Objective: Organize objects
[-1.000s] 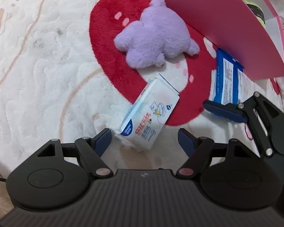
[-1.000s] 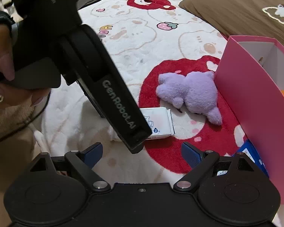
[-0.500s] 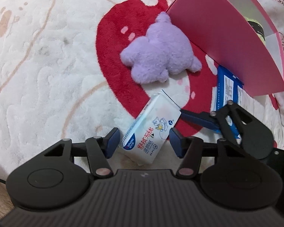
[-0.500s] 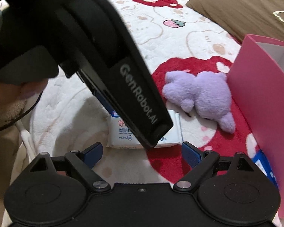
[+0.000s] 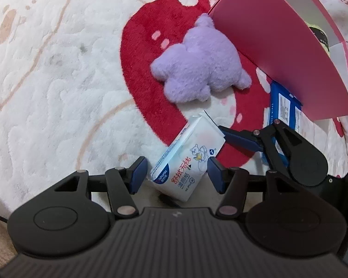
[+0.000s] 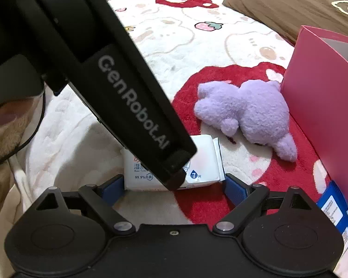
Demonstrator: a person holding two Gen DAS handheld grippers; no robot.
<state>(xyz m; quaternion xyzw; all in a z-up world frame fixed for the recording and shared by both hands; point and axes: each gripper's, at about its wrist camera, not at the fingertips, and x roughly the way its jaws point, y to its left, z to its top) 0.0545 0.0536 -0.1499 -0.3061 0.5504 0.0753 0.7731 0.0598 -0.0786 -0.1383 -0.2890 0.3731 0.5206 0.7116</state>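
A white pack of wet wipes (image 5: 188, 159) lies on the plush bedspread (image 5: 58, 74), half over the red patch of its pattern, and both tools converge on it. The left gripper (image 5: 176, 173) straddles the pack's near end with its blue pads drawn in; the right-hand pad sits at the pack's edge, but a sliver of bedspread shows by the other pad, so whether it presses is not clear. The right gripper (image 6: 174, 185) stands wide apart, its fingers flanking the pack's short ends without pressing, holding nothing; it seems placed to steady the soft packet or take it over. The pink box (image 5: 278, 46) stands open just beyond a purple plush toy (image 5: 199, 62), which leans against the box wall, and a blue packet (image 5: 283, 108) lies partly tucked under the box's near corner. Since something yellow already sits inside the box, it is probably the destination, and the wipes look like the next item to go in. The pack is limp and could sag or slip if pinched only at one end.
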